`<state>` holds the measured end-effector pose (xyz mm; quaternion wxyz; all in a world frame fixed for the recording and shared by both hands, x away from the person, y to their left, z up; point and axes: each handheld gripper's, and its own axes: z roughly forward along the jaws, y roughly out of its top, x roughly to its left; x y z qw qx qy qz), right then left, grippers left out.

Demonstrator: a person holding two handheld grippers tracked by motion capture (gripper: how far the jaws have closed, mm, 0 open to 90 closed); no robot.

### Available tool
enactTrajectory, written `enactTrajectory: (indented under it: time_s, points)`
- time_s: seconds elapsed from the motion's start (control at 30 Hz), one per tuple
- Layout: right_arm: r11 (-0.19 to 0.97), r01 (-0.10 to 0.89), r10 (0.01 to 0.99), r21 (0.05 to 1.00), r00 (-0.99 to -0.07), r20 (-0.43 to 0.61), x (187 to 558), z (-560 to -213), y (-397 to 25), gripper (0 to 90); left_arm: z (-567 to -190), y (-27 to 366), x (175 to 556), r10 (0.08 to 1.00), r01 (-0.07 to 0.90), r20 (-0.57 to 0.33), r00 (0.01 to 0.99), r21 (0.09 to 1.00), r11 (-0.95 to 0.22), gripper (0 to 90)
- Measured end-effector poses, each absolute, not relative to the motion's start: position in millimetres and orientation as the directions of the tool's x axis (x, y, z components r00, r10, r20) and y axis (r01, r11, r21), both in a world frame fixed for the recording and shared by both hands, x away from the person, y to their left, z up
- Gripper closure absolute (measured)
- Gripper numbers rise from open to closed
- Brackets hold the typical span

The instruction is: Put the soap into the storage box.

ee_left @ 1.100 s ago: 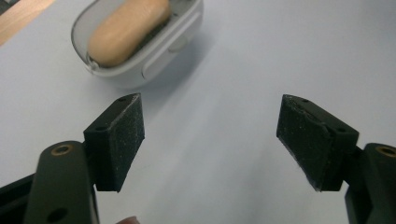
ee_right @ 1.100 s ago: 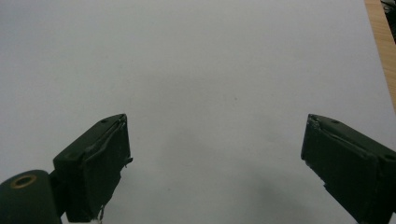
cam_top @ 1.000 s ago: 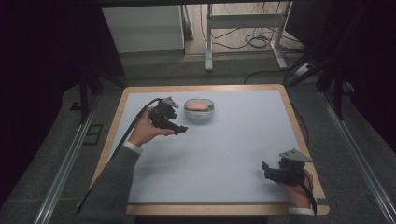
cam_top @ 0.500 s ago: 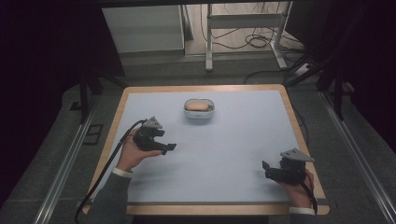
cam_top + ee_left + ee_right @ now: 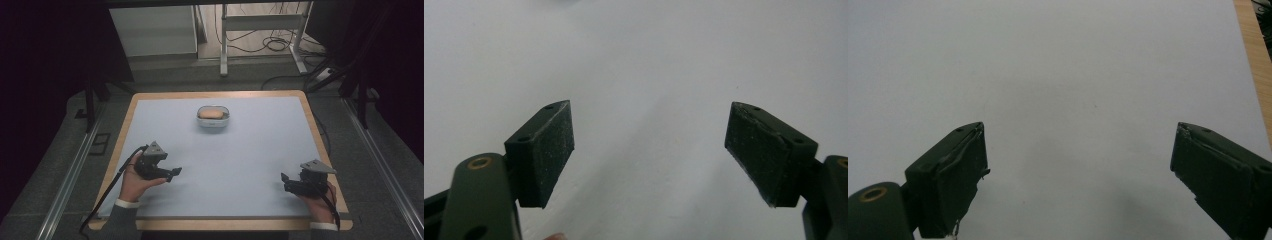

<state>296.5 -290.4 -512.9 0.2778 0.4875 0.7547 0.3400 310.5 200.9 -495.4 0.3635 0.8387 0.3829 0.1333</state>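
Left gripper (image 5: 172, 174) sits near the table's left front, held in the left hand (image 5: 134, 182). In the left gripper view its jaws are spread wide, nothing between the pads (image 5: 546, 150), just the pale blue mat under them. Cable (image 5: 107, 192) trails off the front left edge.

Mid-table, toward the far side: a small clear dish (image 5: 213, 118) with a tan, bread-like lump (image 5: 212, 114) inside. I can't tell from here what the lump is exactly, nor whether a lid is on. The dish is well apart from both grippers and upright on the mat (image 5: 240, 160).

Right gripper (image 5: 286, 181) is at the right front corner in the right hand (image 5: 320, 202), resting low near the table's wooden edge (image 5: 325, 145). The right gripper view shows its jaws spread wide too, empty, pads (image 5: 955, 175) over bare mat, with the wood strip at the far right.

Progress, as I read it: the lump is in the dish, neither tool holds or touches anything, and both hands are parked at the near edge. That looks like either a finished placement or a start position; the pictures don't settle which. If work remains, it's a reach forward to the dish, most likely by the left gripper, which is a bit closer. Nothing else is on the table to handle.
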Motion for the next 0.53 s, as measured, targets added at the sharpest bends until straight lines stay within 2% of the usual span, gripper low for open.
enactTrajectory:
  time_s: [0.53]
  points:
    - [0.318,0.531,0.912,0.785,-0.397,-0.101,295.4,-514.4,-286.8,7.8,-493.6,209.8,312.0,0.737,0.545,-0.089,0.670,0.733,-0.407,20.2]
